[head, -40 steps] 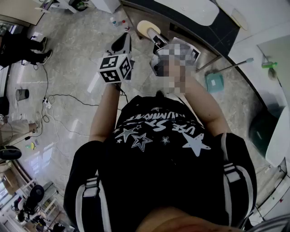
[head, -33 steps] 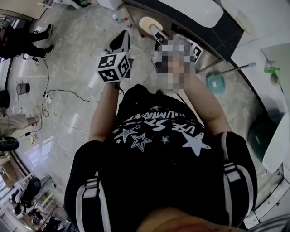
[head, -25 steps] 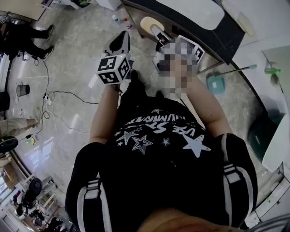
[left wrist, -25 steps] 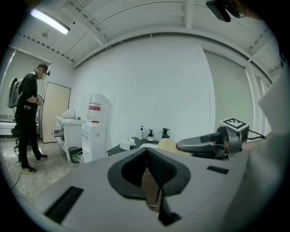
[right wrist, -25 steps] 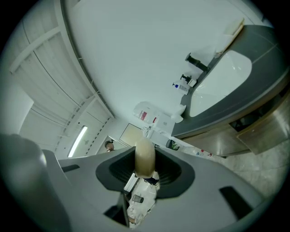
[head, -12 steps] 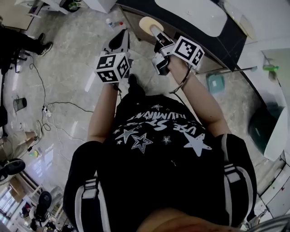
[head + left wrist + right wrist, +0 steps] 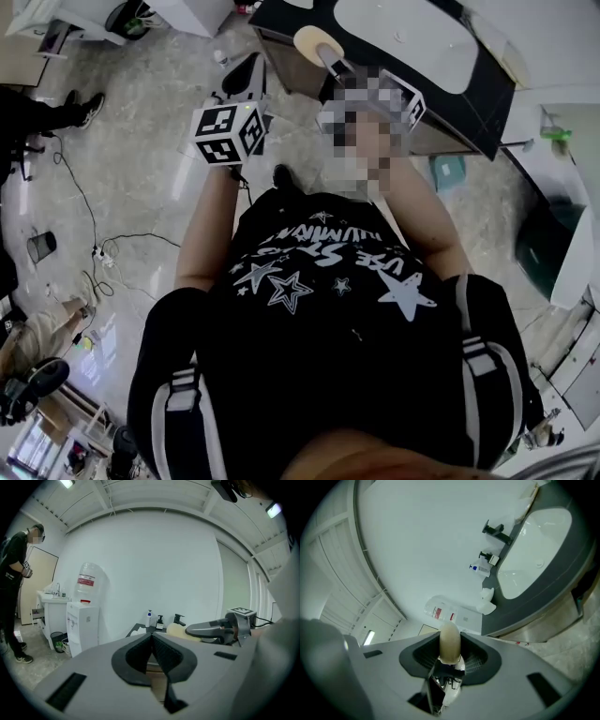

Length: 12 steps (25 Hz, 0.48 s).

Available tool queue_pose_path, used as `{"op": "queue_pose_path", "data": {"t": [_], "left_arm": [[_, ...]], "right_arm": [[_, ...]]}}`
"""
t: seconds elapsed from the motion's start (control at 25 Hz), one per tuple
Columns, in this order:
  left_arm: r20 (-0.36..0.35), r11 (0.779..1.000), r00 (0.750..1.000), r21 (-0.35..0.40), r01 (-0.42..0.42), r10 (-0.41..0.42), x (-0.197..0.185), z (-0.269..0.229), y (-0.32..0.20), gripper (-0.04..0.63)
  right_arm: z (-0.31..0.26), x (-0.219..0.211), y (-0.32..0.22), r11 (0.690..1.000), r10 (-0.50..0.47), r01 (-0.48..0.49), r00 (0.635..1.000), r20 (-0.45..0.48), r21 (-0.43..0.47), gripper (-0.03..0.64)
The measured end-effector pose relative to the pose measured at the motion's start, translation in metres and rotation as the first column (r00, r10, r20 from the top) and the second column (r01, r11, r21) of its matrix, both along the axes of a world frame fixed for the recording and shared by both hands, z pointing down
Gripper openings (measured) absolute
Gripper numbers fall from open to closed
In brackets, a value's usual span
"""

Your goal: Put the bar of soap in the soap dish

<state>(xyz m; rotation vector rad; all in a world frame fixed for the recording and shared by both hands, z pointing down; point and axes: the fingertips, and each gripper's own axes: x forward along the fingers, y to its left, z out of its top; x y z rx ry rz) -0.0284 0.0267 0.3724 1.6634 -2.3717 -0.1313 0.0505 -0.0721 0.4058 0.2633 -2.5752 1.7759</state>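
Right claw (image 7: 450, 638) pinched narrow on bar of soap (image 7: 450, 648), soap standing on edge between pads so it rides secure toward dark counter (image 7: 543, 588); left claw (image 7: 151, 637) jaws pressed together, nothing in them, spare; soap dish unidentified; white object (image 7: 487, 603) on counter may be it.

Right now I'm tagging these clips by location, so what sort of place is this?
Probably a washbasin area set up in a lab or office room: a white basin sunk in a dark counter with a black faucet, plus a water dispenser and cables on the floor.
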Motion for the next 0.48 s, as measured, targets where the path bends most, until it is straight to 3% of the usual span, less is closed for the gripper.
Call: {"op": "queue_pose_path", "data": {"t": [0.2,0.48], "left_arm": [[-0.036,1.000,0.999,0.009,-0.021,0.021,-0.050,0.004,0.004,0.012],[-0.039,0.997,0.997,0.018,-0.071,0.071,-0.070,0.008,-0.002,0.012]], "right_arm": [[0.005,-0.035,-0.001,0.998,0.063,-0.063,0.998,-0.015,-0.027,0.128],[0.012,-0.042,-0.006,0.991,0.133,-0.133,0.991,-0.023,-0.032,0.129]]}}
